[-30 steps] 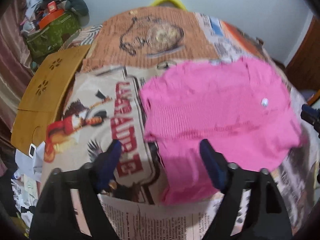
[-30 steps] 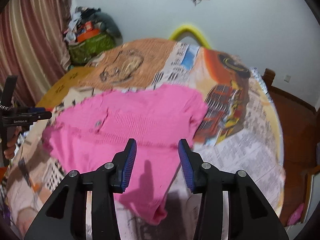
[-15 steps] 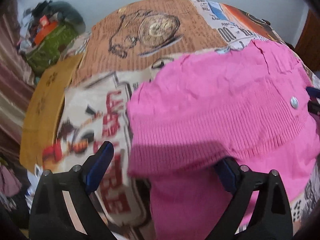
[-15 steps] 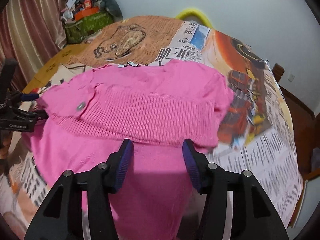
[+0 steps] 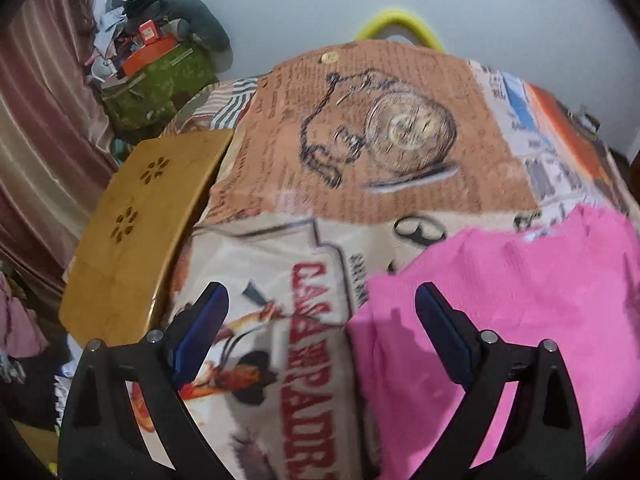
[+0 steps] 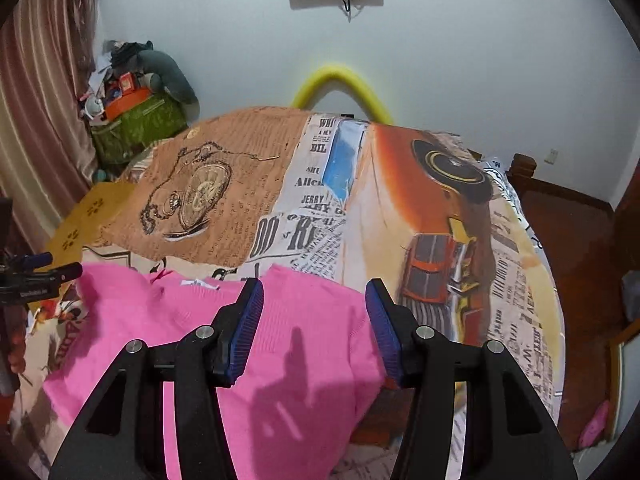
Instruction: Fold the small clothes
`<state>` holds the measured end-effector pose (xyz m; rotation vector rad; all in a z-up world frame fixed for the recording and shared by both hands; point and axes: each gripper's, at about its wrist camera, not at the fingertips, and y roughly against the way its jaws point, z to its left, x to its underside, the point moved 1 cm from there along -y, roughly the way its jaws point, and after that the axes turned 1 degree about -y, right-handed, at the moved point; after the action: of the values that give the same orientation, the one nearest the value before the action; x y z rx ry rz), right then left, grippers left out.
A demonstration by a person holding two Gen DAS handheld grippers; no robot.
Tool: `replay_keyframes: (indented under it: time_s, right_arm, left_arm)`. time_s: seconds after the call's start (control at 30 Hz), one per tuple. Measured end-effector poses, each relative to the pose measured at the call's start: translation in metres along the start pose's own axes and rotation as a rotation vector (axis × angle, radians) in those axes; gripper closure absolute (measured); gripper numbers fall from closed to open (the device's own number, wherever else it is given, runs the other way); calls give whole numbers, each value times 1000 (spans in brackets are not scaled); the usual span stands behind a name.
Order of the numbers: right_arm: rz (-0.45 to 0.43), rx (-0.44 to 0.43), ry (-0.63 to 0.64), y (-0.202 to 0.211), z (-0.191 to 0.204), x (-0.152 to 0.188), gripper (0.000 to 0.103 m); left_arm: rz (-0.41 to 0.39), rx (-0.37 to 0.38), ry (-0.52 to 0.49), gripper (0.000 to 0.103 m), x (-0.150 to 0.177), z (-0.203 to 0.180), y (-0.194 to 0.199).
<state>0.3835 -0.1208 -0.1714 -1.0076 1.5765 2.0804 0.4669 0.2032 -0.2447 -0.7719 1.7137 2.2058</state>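
Lying flat on the printed bedcover (image 6: 440, 216), the pink garment (image 6: 296, 344) is seen under and ahead of the right gripper (image 6: 314, 316), whose jaws are spread and empty. The left gripper (image 5: 320, 320) is likewise released, with the garment's edge below its right finger (image 5: 440, 328).

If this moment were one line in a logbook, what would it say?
left gripper: open, empty | right gripper: open, empty | pink top: lying on printed cloth
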Motion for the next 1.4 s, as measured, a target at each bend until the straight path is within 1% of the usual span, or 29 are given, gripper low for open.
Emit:
replay_keyframes:
  time_s: [0.07,0.2,0.23,0.3,0.37,0.4,0.43,0.47,0.5,0.57,0.6,0.63,0.67,0.7,0.73,0.8,0.9,0.93,1.0,1.03,1.07,1.1,1.13,1.17,1.2,1.3,1.4]
  right_arm:
    - [27,-4,14,1,-2,9,54]
    - [88,-3,47,-5,-5,29,54]
    - [99,-4,52,-6,-5,33,54]
    - [125,7,62,-14,-6,39,54]
    - [133,15,52,-22,-8,40,54]
    - [131,16,39,-25,-10,39,54]
    - [126,15,20,-28,-13,36,54]
    - [121,9,0,-32,-15,34,54]
    - [114,6,-11,-33,-16,33,55]
    - [92,-1,-23,-35,-15,28,62]
    - [82,-8,-24,-36,-13,26,68]
    - [80,-18,-18,-38,-11,24,72]
    - [87,-23,-7,-41,-9,24,74]
    - [101,-20,9,-45,-6,25,80]
    - [115,-10,30,-50,-3,26,89]
    - [114,13,63,-52,-1,29,91]
    - [98,16,50,-40,-3,33,91]
    - [91,15,48,-34,-3,36,91]
    - [81,11,62,-19,-2,41,91]
    - [81,6,68,-12,-2,44,88]
    - [81,-2,70,-3,-2,48,86]
    - [78,-11,65,5,-2,51,81]
    - [76,-22,60,12,-2,56,75]
    - [77,-30,59,20,-1,61,72]
    - [77,-32,62,28,0,66,68]
    - [83,-41,65,46,2,80,67]
    - [100,-76,42,57,4,97,65]
  left_arm:
    - [30,23,5,8,15,6,-3]
    - [99,104,34,8,41,12,-11]
    - [107,108,31,8,45,10,-13]
    - [118,112,22,13,50,7,-19]
    - [140,136,37,26,50,4,-27]
    - [155,160,56,29,49,4,-33]
    - [164,177,71,36,46,3,-38]
    - [168,182,80,44,45,2,-42]
    - [171,183,85,49,42,1,-45]
    - [173,203,85,60,39,-3,-53]
    - [173,213,83,62,38,-4,-54]
    - [176,228,80,69,37,-8,-57]
    - [180,237,76,79,36,-10,-60]
    - [182,245,75,83,36,-12,-62]
    - [176,248,76,89,36,-14,-62]
    - [155,220,66,90,35,-15,-60]
    - [129,111,29,90,35,-14,-55]
    - [125,87,20,90,37,-12,-51]
    - [128,118,6,89,42,-8,-41]
    - [132,139,-2,84,48,-5,-34]
    - [131,150,-9,72,53,-3,-27]
    - [127,159,-17,65,59,-1,-19]
    - [117,168,-22,52,66,2,-10]
    - [107,178,-26,46,73,5,0]
    - [100,187,-27,46,80,8,9]
    - [99,249,-2,46,105,18,38]
    - [105,314,42,46,122,24,58]
